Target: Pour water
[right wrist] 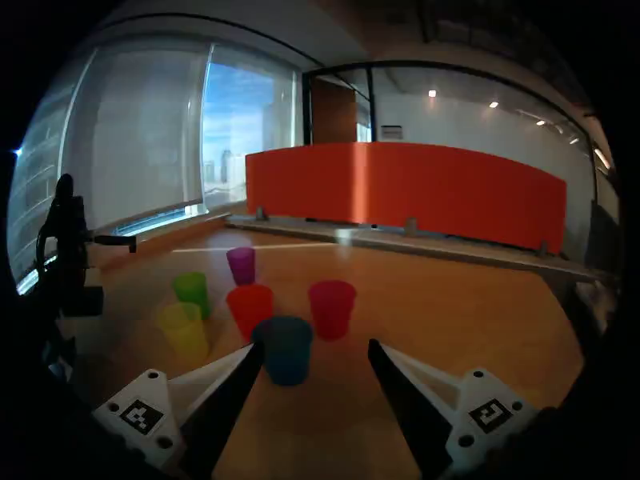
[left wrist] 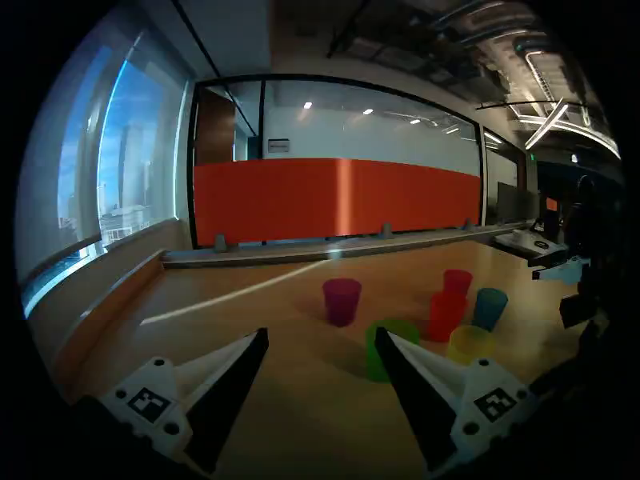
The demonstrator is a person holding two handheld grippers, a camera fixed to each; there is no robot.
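Cups (right wrist: pixel 250 308) crowd the table (right wrist: pixel 464 312) centre.
Ahead of your right gripper (right wrist: pixel 316 345) the blue cup (right wrist: pixel 284 352) blocks; bare wood opens rightward, and a dark stand (right wrist: pixel 68 248), perhaps, crowds the left.

Open-plan office, high-rise by the look
Glass partition (left wrist: pixel 336 120) w/ orange band (left wrist: pixel 336 200); big windows (left wrist: pixel 128 160) onto city towers; exposed ceiling ducts (left wrist: pixel 480 48); prob. monitors (left wrist: pixel 509 204), dim

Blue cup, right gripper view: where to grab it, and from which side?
Probably take the blue cup by its side wall, around mid-height, with the open right gripper coming straight in from the near side. It stands upright and nearest; the red cup and pink cup crowd the far side.
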